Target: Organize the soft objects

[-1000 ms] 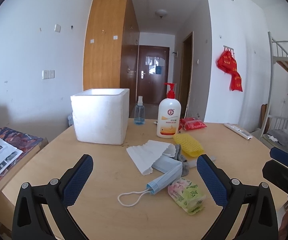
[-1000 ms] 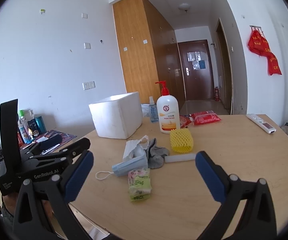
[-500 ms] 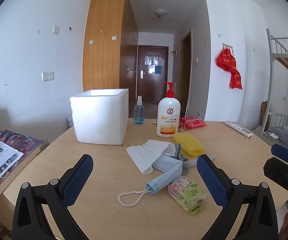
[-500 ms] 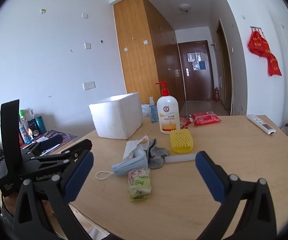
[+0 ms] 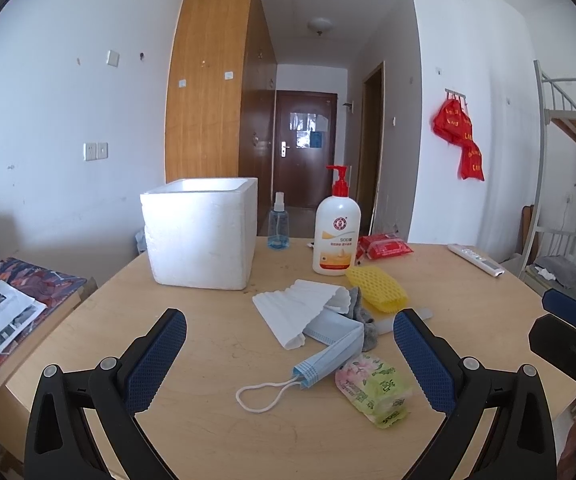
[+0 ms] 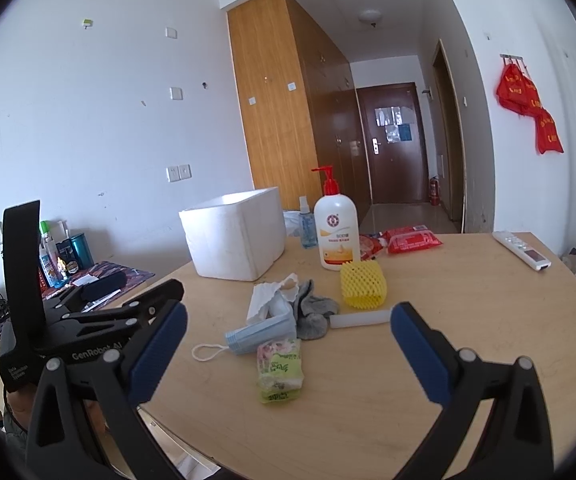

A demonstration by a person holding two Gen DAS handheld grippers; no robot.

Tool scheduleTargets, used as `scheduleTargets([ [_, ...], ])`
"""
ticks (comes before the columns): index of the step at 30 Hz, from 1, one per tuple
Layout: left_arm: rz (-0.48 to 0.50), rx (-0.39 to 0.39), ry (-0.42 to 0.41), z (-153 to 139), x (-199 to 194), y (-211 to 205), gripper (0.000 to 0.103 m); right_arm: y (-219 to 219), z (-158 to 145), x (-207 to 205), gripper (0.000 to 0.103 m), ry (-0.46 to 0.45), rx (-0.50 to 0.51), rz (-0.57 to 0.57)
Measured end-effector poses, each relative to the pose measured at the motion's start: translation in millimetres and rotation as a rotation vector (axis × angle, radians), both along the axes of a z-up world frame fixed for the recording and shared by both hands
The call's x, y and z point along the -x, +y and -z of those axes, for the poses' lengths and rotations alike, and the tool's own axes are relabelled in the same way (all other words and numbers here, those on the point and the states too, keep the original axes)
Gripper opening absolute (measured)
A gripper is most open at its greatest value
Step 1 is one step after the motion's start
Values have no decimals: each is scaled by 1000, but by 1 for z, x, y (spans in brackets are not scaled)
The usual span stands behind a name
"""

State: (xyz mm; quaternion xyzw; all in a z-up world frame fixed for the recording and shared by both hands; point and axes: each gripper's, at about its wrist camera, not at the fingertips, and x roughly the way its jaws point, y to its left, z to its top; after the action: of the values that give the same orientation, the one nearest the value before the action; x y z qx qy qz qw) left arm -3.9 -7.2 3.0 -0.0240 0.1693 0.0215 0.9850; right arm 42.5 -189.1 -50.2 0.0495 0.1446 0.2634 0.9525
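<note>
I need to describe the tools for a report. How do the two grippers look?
Both are black plastic, each with two fingers that carry blue textured pads: left gripper, right gripper. Silver screws sit at the joints. The right view shows white "GenRobot.AI" lettering on the left gripper's body.

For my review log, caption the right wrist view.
Open right claw hovers before face mask, tissue pack and foam box.

A pump lotion bottle (image 5: 336,227) stands on the round wooden table (image 5: 208,344) beside a small blue spray bottle (image 5: 278,225); a remote control (image 5: 475,260) (white) lies near the far edge.
</note>
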Motion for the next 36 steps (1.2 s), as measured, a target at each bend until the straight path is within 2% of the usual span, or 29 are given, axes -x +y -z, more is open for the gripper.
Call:
scheduleTargets([
  [24, 15, 15, -3, -1, -1, 1, 103, 1, -1, -3, 103, 5, -2, -11],
  [36, 13, 32, 57, 6, -26, 5, 103, 3, 0, -23, 103, 28, 4, -22],
])
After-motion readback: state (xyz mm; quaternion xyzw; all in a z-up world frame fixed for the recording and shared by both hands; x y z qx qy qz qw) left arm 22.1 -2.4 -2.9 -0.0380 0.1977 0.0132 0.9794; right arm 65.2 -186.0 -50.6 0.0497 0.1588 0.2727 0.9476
